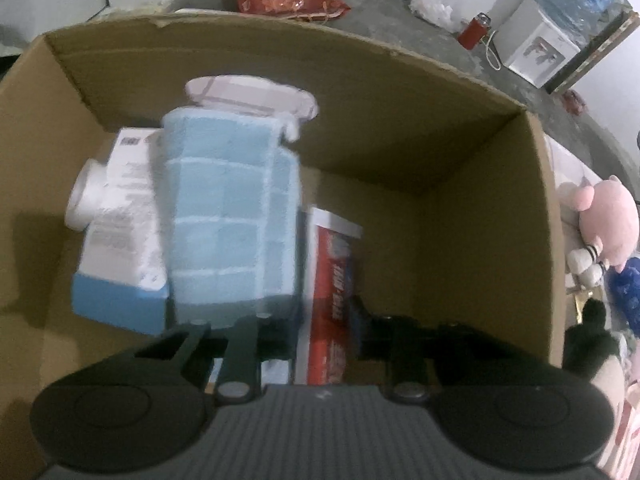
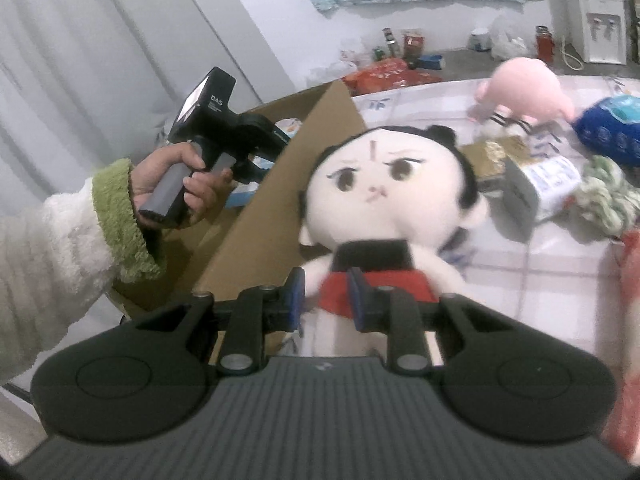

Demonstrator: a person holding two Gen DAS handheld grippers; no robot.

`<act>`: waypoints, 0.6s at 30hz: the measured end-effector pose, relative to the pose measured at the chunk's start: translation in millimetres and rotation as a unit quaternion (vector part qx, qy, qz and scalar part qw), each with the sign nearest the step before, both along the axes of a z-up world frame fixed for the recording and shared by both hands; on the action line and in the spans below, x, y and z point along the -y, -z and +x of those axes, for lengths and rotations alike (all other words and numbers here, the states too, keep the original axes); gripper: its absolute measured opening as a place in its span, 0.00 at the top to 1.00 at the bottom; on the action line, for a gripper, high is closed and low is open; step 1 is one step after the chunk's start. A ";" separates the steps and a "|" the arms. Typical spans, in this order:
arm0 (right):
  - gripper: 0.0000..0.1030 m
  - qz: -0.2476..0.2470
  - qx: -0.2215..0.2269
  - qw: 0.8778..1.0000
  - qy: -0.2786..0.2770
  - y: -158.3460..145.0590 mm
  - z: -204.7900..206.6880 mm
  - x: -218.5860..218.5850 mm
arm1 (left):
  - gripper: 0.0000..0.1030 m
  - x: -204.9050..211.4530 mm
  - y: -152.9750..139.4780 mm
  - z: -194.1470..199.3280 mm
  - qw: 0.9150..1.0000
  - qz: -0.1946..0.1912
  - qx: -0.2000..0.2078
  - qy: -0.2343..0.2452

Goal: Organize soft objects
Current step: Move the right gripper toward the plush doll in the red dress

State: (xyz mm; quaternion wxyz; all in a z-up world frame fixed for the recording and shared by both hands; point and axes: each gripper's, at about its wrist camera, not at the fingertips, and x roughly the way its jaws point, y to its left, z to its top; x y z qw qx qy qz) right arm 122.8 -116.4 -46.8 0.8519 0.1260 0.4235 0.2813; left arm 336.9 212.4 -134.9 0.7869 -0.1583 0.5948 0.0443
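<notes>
In the left wrist view I look down into an open cardboard box (image 1: 480, 208). A folded blue checked towel (image 1: 228, 216) leans in it, with a pink plaid cloth (image 1: 252, 92) behind. My left gripper (image 1: 324, 332) is shut on a red and white pack (image 1: 332, 264) that fills the gap between its fingers. In the right wrist view, my right gripper (image 2: 326, 300) is shut on the red skirt of a black-haired plush doll (image 2: 392, 184). The doll hangs beside the box's corner (image 2: 280, 208).
A white and blue tissue pack (image 1: 120, 232) lies left of the towel. A person's hand (image 2: 180, 184) in a fleece sleeve holds the other gripper over the box. On the tiled table lie a pink plush (image 2: 524, 88), a blue pack (image 2: 612, 124) and a green knitted bundle (image 2: 608, 196).
</notes>
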 end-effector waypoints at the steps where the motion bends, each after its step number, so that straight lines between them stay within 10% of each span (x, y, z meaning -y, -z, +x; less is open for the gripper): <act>1: 0.78 -0.002 -0.001 1.000 0.004 0.2 -2.3 5.6 | 0.78 1.9 0.3 1.4 1.000 0.003 0.002 -0.001; 12: 0.78 -0.016 -0.016 0.999 0.031 -5.7 -5.7 19.5 | 0.80 5.4 5.6 23.9 0.996 -0.067 0.047 -0.044; 18: 0.78 -0.024 -0.009 0.999 0.027 -13.1 -7.9 14.9 | 0.36 -5.7 -1.5 22.3 0.989 -0.090 0.095 -0.076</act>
